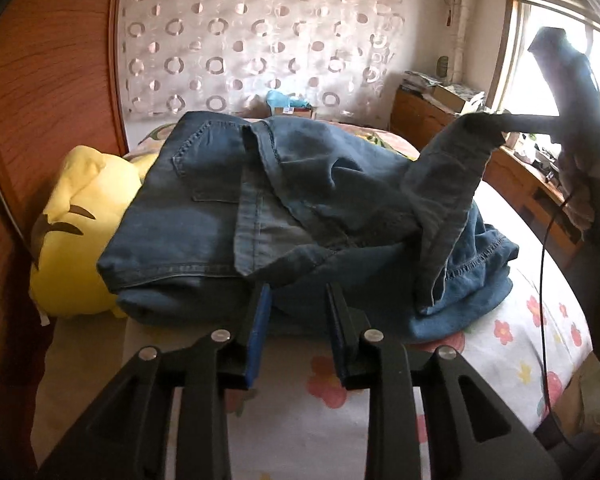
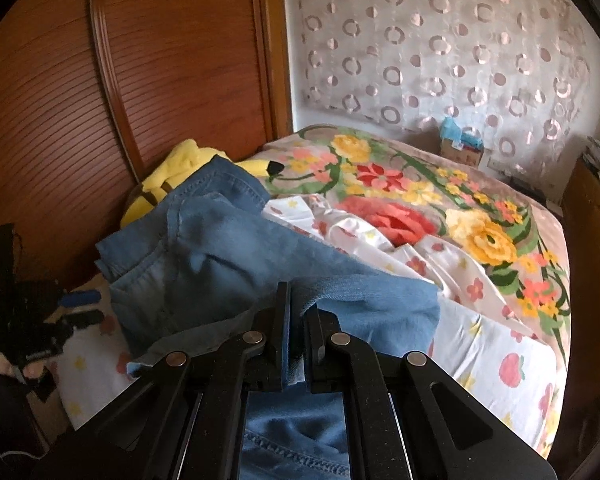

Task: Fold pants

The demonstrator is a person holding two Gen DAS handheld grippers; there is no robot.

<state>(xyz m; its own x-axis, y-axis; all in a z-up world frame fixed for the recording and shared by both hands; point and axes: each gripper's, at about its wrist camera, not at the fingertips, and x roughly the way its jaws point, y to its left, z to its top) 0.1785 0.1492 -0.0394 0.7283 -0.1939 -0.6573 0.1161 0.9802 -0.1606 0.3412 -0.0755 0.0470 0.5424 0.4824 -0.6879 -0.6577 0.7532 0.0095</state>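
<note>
Blue denim pants point(image 1: 204, 208) lie bunched on the bed, waistband and back pocket toward the left. My left gripper point(image 1: 298, 300) stands open at their near edge, with nothing between its blue pads. Up at the right, my right gripper point(image 1: 478, 120) lifts a fold of the denim into a peak. In the right wrist view the right gripper point(image 2: 298, 320) is shut on that fold of the pants point(image 2: 220, 248), and cloth hangs down between its arms. The left gripper point(image 2: 82, 307) shows low at the left, beside the pants.
A yellow plush toy point(image 1: 76, 224) lies against the pants on the left, next to a wooden wardrobe door point(image 1: 40, 80). The flowered bedsheet point(image 1: 500, 340) and a bright floral blanket point(image 2: 440, 208) cover the bed. A wooden nightstand point(image 1: 420, 116) stands by the window. A black cable point(image 1: 542, 280) hangs at the right.
</note>
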